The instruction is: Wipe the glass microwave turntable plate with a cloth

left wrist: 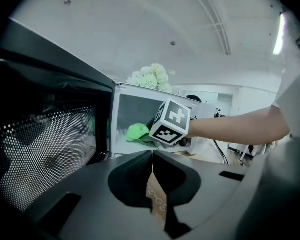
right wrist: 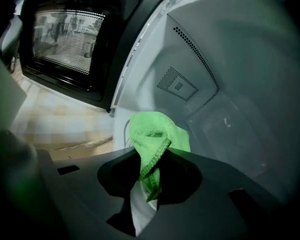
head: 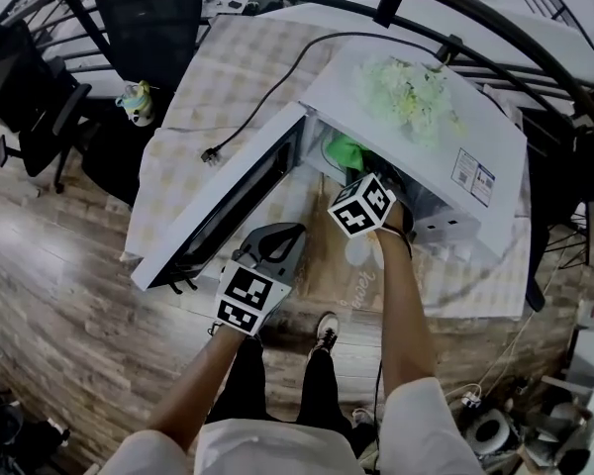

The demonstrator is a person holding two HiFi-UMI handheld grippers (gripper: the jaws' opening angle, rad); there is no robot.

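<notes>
Over the checked tabletop (head: 233,59), the head view shows a white microwave (head: 445,127) with its door (head: 223,216) swung wide to the person's left. The right hand-held gripper (head: 354,171) reaches into the cavity with a green cloth (head: 343,150) at its tip. The left hand-held gripper (head: 277,240) hangs outside by the door, near the opening but not in it. White flowers (head: 411,92) sit on the microwave's top, and a wood floor (head: 69,265) lies below. From the left gripper view, its jaws meet with nothing between them, aimed at the opening. The right gripper view has the jaws clamped on the cloth, which bunches up past them. The glass turntable plate cannot be picked out for certain; only a faint glassy patch (right wrist: 230,129) shows on the cavity floor, ahead and right of the cloth. The wipe probably means carrying the cloth forward and down with the right, the nearer one.
</notes>
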